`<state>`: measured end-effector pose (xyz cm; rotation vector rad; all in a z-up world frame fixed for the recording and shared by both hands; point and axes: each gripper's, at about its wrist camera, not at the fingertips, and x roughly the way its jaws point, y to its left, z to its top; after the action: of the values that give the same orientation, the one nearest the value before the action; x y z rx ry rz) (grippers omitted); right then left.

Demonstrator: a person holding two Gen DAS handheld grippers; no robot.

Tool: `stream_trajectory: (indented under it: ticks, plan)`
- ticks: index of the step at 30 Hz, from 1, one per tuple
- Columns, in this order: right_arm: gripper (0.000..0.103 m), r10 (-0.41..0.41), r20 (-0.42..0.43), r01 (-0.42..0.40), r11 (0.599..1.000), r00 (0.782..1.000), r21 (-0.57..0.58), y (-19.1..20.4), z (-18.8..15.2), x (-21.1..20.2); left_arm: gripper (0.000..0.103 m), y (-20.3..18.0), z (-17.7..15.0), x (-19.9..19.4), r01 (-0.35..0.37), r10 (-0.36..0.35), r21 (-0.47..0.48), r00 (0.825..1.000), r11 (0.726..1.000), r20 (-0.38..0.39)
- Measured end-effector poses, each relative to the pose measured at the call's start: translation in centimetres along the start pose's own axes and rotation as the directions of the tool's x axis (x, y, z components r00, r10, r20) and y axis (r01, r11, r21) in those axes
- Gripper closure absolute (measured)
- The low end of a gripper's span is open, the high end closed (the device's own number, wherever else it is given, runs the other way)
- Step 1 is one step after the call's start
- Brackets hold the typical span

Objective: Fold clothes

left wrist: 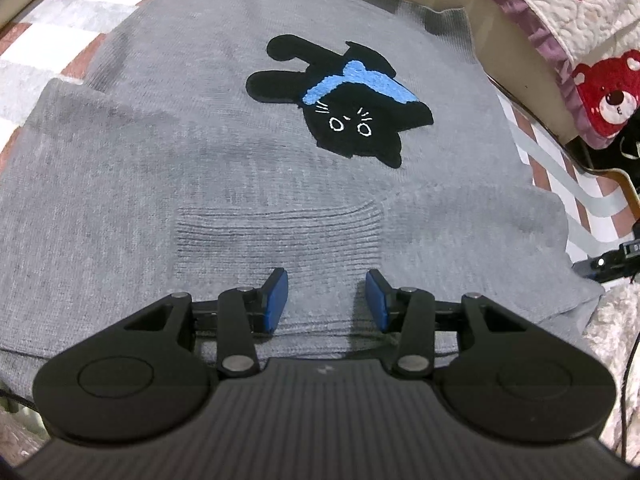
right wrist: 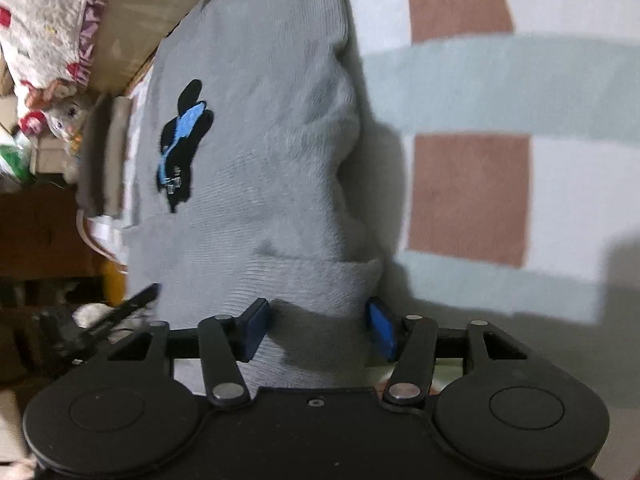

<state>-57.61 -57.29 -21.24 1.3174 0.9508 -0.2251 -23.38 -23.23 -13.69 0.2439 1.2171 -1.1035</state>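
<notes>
Nearest me, my left gripper (left wrist: 326, 300) hovers over the ribbed hem of the grey sweater (left wrist: 200, 168), its blue pads partly apart with only flat knit under the gap, gripping nothing. My right gripper (right wrist: 318, 328) sits at the sweater's bunched edge, cloth lying between its pads; whether they pinch it I cannot tell. Further out, the black cat patch (left wrist: 344, 96) with its blue scarf lies face up. The sweater is spread on a checked blanket (right wrist: 468, 192); a quilt (left wrist: 592, 40) lies beyond.
</notes>
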Motion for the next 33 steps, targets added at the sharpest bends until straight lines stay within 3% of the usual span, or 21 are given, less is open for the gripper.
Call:
stream_trajectory:
  ticks: [1, 5, 7, 13, 15, 18, 20, 23, 27, 30, 33]
  plan:
    - [0.089, 0.027, -0.016, -0.028, 0.999, 1.000, -0.034, 0.9, 0.1, -0.2, 0.061, 0.2, 0.1, -0.1, -0.001, 0.001, -0.008, 1.000, 1.000, -0.001]
    - [0.091, 0.127, 0.011, -0.119, 0.957, 0.992, -0.263, 6.8, -0.4, -4.2, 0.061, 1.3, 0.6, -0.7, 0.002, -0.002, -0.052, 1.000, 0.999, -0.005]
    - [0.091, 0.014, -0.014, -0.018, 0.943, 1.000, -0.333, 8.3, -1.0, -4.7, 0.061, 2.1, 1.0, -1.1, 0.009, -0.010, -0.080, 1.000, 0.997, -0.008]
    - [0.090, -0.141, -0.020, 0.136, 0.975, 0.990, -0.177, 5.0, -1.2, -2.9, 0.060, 2.5, 1.9, -1.8, 0.033, -0.035, -0.067, 0.999, 0.997, -0.023]
    - [0.084, -0.192, 0.000, 0.189, 0.966, 0.981, -0.174, 4.8, -1.5, -2.7, 0.059, 2.7, 2.5, -2.9, 0.030, -0.030, -0.040, 1.000, 0.999, -0.005]
    - [0.064, -0.303, 0.040, 0.305, 0.932, 0.952, -0.195, 6.1, -1.6, -3.1, 0.057, 3.4, 3.9, -4.7, 0.036, -0.035, -0.029, 0.999, 0.999, 0.032]
    - [0.062, -0.344, 0.125, 0.363, 0.911, 0.931, -0.197, 7.8, -1.1, -4.3, 0.055, 4.1, 5.4, -6.0, 0.044, -0.041, -0.038, 0.997, 0.998, 0.063]
    - [0.060, -0.297, 0.246, 0.346, 0.919, 0.923, -0.188, 11.0, -0.2, -5.8, 0.050, 5.3, 8.0, -7.5, 0.019, -0.017, -0.022, 0.994, 1.000, 0.112]
    - [0.057, -0.171, 0.355, 0.255, 0.944, 0.919, -0.207, 15.4, 1.0, -5.6, 0.049, 7.1, 11.3, -7.3, -0.056, 0.058, -0.020, 0.989, 0.998, 0.133]
    - [0.057, -0.141, 0.449, 0.267, 0.936, 0.882, -0.229, 19.6, 2.8, -2.8, 0.049, 8.5, 13.3, -5.5, -0.099, 0.102, -0.029, 0.986, 0.995, 0.135]
    - [0.056, -0.073, 0.563, 0.208, 0.961, 0.823, -0.180, 21.5, 5.1, 0.2, 0.059, 9.5, 14.5, -3.9, -0.066, 0.065, 0.004, 0.985, 0.998, 0.163]
